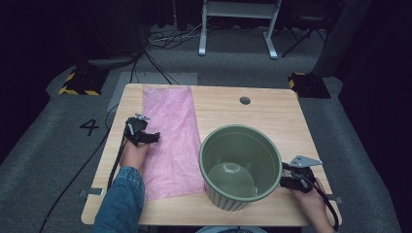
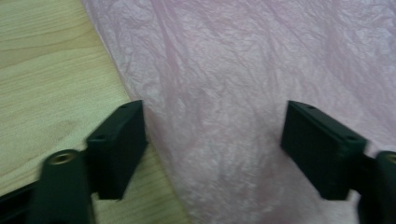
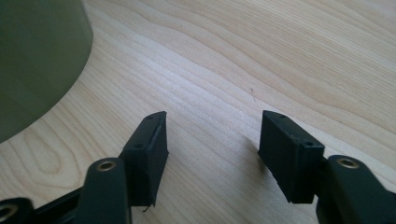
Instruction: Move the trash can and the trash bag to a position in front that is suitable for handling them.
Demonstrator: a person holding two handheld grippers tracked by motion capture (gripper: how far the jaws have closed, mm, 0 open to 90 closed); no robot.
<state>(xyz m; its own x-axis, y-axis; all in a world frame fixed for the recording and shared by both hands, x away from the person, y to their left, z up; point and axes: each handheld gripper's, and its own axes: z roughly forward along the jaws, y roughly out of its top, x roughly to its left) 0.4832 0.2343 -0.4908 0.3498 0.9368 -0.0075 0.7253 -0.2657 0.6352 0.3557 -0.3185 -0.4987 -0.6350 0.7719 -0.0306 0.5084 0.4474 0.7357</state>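
left gripper [image 1: 154,137]: jaws wide, empty, over pink bag's [image 1: 170,141] left edge; pinch one layer | right gripper [image 1: 283,182]: parted, empty beside green bin [image 1: 240,165]; steady it

Table [image 1: 272,116]: pale wood, visible grain, smooth matt finish. Pink sheet [image 1: 170,141]: thin, crinkled, finely wrinkled surface, cloth or paper unclear. Green pot [image 1: 240,167]: ribbed outer wall, dull sheen. Gripper pads [image 2: 119,149]: black matt plastic.

Blue denim sleeve [image 1: 119,201], black grippers w/ cables (grey plate, right).
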